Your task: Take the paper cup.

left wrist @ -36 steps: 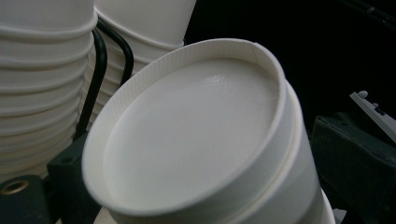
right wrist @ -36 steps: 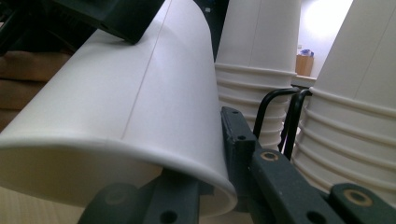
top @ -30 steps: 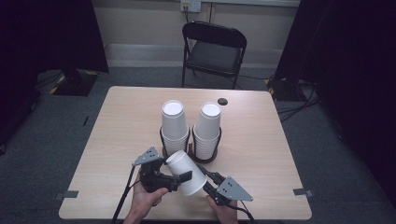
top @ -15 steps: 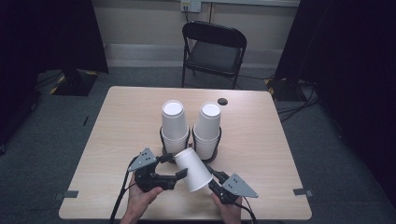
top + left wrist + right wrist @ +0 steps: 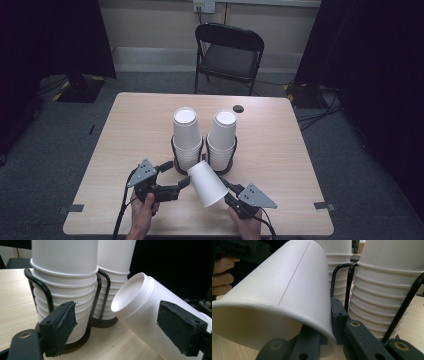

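Paper cup [image 5: 207,182], white, single: lying tilted just above tabletop [image 5: 285,165] at near edge, base pointing up-left toward the racks, mouth toward R claw [image 5: 224,192]. R claw: clamped on cup's rim wall, one jaw inside the mouth, one outside. L claw [image 5: 184,184]: jaws just been closing, cup's base end partly between them; one pad close alongside cup wall, other pad clear of it w/ air between, so apart, no grip yet. Cup stack, L [image 5: 186,135] and cup stack, R [image 5: 222,137]: both upside down, each in a black wire rack [image 5: 176,150], side by side mid-tabletop, just beyond the held cup. Small dark disc [image 5: 238,108]: far side of tabletop, well apart. Folding chair [image 5: 227,50]: behind tabletop. Step in hand, as judged: handover or two-claw steadying of the single cup near its base, prob. on its way onto or off a stack; cannot tell which. Next move, as judged: shift L claw further over the base end, squeeze lightly (thin wall, dents easily), keep clear of L rack wire, hold R grip until L pads bite.
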{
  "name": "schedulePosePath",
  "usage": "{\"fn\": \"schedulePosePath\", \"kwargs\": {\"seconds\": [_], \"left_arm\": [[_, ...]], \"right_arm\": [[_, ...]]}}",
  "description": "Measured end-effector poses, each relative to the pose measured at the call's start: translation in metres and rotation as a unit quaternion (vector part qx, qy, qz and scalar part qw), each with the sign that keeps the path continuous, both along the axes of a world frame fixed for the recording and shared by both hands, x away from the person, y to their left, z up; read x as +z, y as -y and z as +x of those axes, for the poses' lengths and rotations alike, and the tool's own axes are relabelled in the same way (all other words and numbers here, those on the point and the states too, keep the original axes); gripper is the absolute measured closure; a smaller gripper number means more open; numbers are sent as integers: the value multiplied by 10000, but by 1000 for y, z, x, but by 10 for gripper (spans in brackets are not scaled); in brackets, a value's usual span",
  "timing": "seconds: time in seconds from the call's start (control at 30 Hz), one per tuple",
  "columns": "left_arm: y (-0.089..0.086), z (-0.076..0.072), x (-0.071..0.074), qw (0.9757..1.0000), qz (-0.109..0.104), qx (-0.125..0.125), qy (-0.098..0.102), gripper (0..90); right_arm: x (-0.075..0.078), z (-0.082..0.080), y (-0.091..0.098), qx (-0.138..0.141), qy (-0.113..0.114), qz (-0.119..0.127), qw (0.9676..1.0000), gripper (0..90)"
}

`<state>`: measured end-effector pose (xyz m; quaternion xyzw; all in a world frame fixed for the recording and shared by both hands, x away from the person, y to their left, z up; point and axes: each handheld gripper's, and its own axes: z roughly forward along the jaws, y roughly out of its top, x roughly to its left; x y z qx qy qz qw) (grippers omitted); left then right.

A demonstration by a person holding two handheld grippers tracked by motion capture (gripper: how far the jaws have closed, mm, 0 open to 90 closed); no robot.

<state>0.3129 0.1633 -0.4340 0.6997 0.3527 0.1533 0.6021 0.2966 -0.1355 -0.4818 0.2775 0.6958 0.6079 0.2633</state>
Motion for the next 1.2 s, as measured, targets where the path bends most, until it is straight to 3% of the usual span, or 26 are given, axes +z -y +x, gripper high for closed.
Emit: {"fn": "schedulePosePath", "kwargs": {"seconds": [0.23, 0.27, 0.43, 0.57, 0.7, 0.83, 1.03, 1.1, 1.2], "left_arm": [[-3, -2, -1, 9992, 328, 78, 230, 155], [-4, -3, 0, 9984, 444, 105, 328, 155], [-5, -4, 0, 9966, 653, 10, 497, 154], [-3, -4, 0, 9942, 876, -127, 615, 157], [2, -6, 0, 9895, 1210, -207, 765, 156], [3, -8, -2, 9897, 1183, -291, 751, 156], [1, -9, -7, 9901, 1227, -316, 607, 156], [0, -10, -8, 9907, 1178, -338, 592, 155], [-1, -12, -9, 9888, 1280, -455, 615, 154]], "right_arm": [[4, 2, -1, 44, -228, -151, 9996, 857], [6, 3, 0, 31, -380, -255, 9989, 857], [10, 6, 2, 56, -629, -390, 9972, 857], [13, 10, 4, 22, -813, -445, 9957, 858], [17, 13, 6, 120, -948, -481, 9943, 858], [21, 17, 7, 241, -1088, -582, 9921, 857], [27, 22, 7, 596, -1277, -716, 9874, 858], [31, 26, 5, 666, -1403, -881, 9839, 859], [36, 31, 2, 772, -1615, -1198, 9765, 860]]}}
